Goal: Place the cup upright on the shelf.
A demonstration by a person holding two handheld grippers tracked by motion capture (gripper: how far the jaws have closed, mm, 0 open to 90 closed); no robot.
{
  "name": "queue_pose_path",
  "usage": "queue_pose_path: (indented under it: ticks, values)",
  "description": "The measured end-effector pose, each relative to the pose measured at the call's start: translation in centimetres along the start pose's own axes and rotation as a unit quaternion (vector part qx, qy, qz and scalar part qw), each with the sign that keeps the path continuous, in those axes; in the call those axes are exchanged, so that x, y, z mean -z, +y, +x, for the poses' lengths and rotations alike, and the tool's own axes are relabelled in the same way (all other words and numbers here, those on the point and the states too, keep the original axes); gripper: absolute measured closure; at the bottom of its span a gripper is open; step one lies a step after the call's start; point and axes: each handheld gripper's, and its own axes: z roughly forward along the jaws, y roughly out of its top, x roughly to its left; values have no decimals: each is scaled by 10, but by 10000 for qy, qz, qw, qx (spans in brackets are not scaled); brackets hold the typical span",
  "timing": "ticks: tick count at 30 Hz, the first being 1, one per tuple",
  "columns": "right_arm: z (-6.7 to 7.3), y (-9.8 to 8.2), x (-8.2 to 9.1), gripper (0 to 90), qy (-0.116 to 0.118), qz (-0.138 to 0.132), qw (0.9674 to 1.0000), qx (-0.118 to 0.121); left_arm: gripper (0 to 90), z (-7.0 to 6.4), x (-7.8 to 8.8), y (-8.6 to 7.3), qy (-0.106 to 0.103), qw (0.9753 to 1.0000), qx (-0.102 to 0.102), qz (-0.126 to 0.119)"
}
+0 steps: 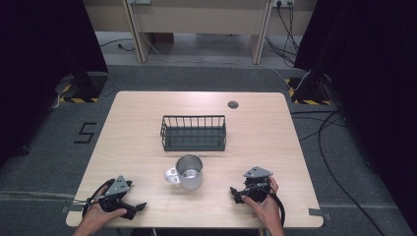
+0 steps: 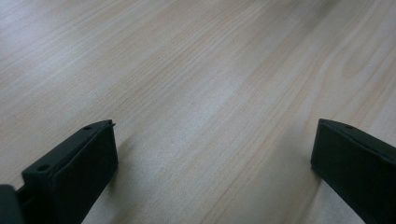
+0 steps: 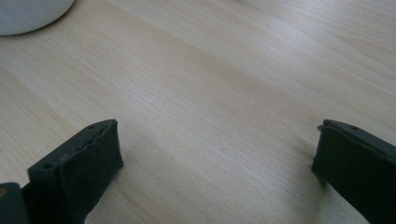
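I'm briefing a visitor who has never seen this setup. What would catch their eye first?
Probably the white mug with a shiny metal inside, standing upright near the middle of the light wooden table, handle toward the left. Just behind it sits a dark wire basket. At the near edge, the left gripper and right gripper rest with jaws wide apart.

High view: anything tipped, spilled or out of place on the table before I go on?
Nothing stands out. The mug stands upright with no spill around it, the wire basket sits square behind it, and both grippers, left and right, rest open on the table.
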Motion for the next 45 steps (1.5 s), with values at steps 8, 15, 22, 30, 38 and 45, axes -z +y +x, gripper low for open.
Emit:
queue_pose_path:
  ticks: [8, 15, 22, 30, 38, 45]
  values:
    - [-1, -1, 1, 73, 19, -73, 10000, 31, 0, 0, 0, 0, -2, 10000, 4, 0]
    - [1, 3, 5, 166, 77, -246, 9997, 48, 0, 0, 0, 0, -5, 10000, 2, 0]
    - [7, 4, 12, 153, 242, -475, 9985, 144, 0, 0, 0, 0, -2, 10000, 4, 1]
    - [19, 11, 18, 155, 491, -770, 9954, 283, 0, 0, 0, 0, 0, 10000, 3, 3]
    - [33, 23, 20, 154, 802, -1110, 9892, 515, 0, 0, 0, 0, 18, 10000, 19, 4]
    - [44, 32, 20, 152, 1112, -1532, 9797, 655, 0, 0, 0, 0, 20, 10000, 20, 4]
